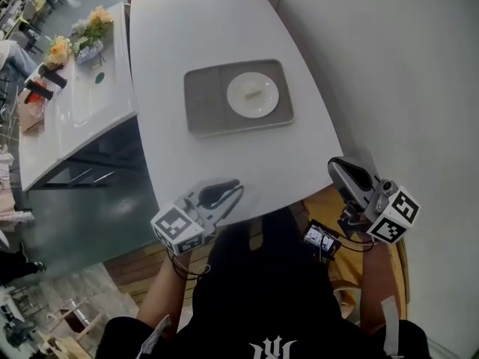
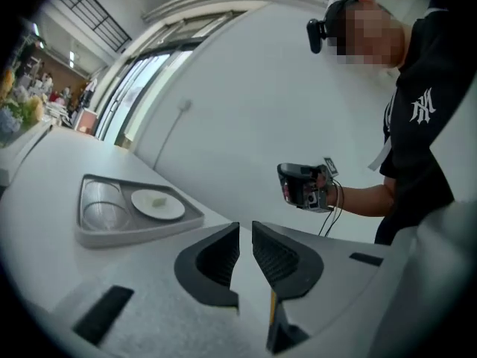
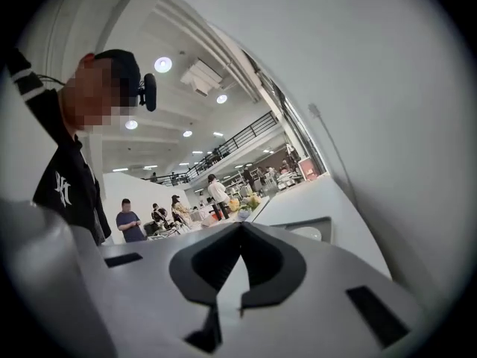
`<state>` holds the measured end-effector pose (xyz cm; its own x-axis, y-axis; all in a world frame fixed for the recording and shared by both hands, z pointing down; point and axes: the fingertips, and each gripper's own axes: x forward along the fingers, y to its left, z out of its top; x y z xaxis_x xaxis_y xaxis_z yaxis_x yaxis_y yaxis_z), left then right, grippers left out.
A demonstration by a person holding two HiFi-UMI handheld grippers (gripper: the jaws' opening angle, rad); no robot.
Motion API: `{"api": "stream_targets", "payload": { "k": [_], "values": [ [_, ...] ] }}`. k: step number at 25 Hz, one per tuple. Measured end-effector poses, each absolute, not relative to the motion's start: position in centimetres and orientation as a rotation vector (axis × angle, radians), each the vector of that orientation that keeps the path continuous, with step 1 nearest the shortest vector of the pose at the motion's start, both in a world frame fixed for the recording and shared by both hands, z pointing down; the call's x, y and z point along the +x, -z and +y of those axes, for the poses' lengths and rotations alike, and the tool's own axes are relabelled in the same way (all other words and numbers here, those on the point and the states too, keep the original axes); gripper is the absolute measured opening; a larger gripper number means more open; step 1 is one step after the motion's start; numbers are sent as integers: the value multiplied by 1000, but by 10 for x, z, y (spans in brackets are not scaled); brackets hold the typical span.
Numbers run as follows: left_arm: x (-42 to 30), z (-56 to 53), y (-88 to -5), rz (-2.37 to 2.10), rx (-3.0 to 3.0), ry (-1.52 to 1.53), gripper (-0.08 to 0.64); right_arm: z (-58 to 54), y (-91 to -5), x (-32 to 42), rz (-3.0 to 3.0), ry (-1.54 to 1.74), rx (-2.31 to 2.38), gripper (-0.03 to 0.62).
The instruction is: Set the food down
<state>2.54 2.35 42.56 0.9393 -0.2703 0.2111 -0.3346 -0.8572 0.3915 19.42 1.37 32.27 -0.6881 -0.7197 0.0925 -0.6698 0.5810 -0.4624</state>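
A small pale piece of food (image 1: pixel 252 92) lies on a white plate (image 1: pixel 238 105), which stands in the right half of a grey tray (image 1: pixel 206 118) in the middle of the white table (image 1: pixel 179 43). My left gripper (image 1: pixel 233 191) hovers over the table's near edge and is open by a narrow gap, with nothing between its jaws (image 2: pixel 245 226). It looks across at the tray (image 2: pixel 134 230) and the plate (image 2: pixel 171 211). Off the table's near right corner my right gripper (image 1: pixel 334 165) is shut and empty (image 3: pixel 241 224).
A second white table (image 1: pixel 82 111) stands to the left with flowers (image 1: pixel 86 32) on it. A pale wall (image 1: pixel 404 66) runs along the table's right side. A wooden chair (image 1: pixel 333 200) is under me. Several people stand far off (image 3: pixel 130 222).
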Motion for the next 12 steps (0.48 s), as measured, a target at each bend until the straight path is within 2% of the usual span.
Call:
{"api": "stream_targets", "payload": {
  "k": [4,12],
  "values": [
    [25,65,-430,-335,2681,-221,52,63,-318,188,2675,714,-1226,4],
    [12,117,-369,-468,2709,-22,52,111,-291,172,2713,655,-987,4]
  ]
}}
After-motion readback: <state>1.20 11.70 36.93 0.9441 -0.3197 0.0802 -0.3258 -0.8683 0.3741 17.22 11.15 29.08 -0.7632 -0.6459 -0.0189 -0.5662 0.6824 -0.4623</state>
